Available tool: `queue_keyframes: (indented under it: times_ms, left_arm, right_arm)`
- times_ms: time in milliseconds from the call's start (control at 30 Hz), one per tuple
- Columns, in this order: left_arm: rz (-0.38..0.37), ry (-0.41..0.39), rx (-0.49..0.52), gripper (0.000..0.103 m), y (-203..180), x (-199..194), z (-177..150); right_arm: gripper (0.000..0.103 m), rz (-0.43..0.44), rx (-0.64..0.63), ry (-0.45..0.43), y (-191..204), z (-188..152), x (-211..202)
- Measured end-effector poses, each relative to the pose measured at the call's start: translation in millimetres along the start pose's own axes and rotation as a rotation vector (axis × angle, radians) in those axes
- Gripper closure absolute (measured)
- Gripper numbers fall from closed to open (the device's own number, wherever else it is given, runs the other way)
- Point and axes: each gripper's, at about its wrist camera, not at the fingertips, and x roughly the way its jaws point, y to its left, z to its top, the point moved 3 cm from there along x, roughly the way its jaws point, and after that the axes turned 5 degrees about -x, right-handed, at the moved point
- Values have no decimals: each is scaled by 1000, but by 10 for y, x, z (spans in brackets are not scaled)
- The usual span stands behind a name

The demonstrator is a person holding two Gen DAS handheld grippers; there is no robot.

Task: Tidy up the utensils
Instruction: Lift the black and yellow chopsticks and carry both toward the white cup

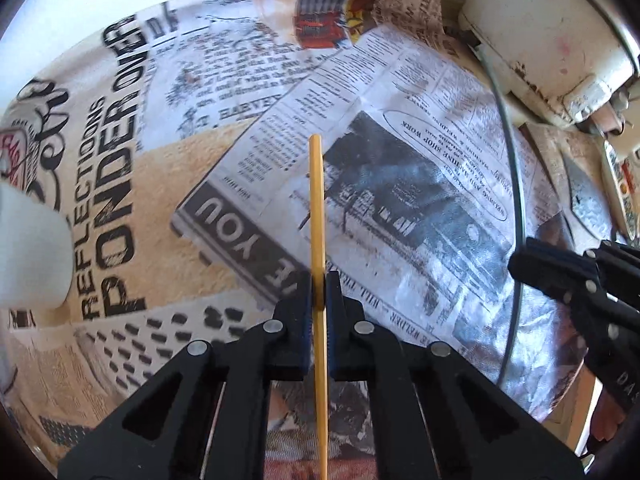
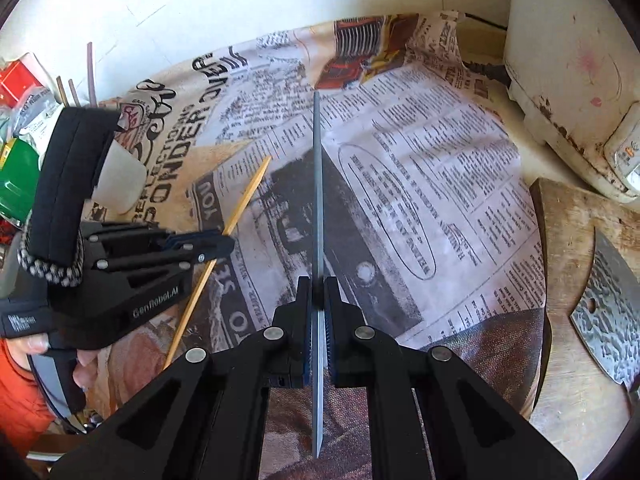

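In the left wrist view a pale wooden chopstick (image 1: 316, 200) stands between the pads of my left gripper (image 1: 319, 280), which is shut on it above the newspaper-print cloth (image 1: 120, 200). My right gripper (image 1: 516, 264) shows at the right edge with a thin grey stick (image 1: 519, 184) in it. In the right wrist view that grey metal chopstick (image 2: 317, 184) runs straight up between the pads of my right gripper (image 2: 319, 284), shut on it. My left gripper (image 2: 228, 245) is at the left, pinching the wooden chopstick (image 2: 250, 188) at a slant.
A white cup (image 2: 120, 184) stands at the left on the cloth, with dark sticks (image 2: 92, 72) rising behind it. A cleaver (image 2: 612, 320) lies on a wooden board (image 2: 568, 240) at the right. A worn white appliance (image 2: 560, 60) stands at the back right, packets and a green tin (image 2: 16, 184) at the far left.
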Motion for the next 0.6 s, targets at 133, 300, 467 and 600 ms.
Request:
queue_keyframes:
  times_ms: [133,300,467,600]
  left_arm:
    - [27,-66,-18,99,106,-251,-101]
    - [32,-124,-45,99,251,-524,-182]
    - [59,-201,-83,99,448,-834,-229]
    - [80,-256,-121,99,600,-1088,-249]
  right_arm:
    - [98,8,-11,-31,81,99,-66]
    - [98,21,-38,-68,244,242,-141]
    - [98,43,-86,-103,498,414,-212]
    - [98,63,-126,-136,736,560,-259]
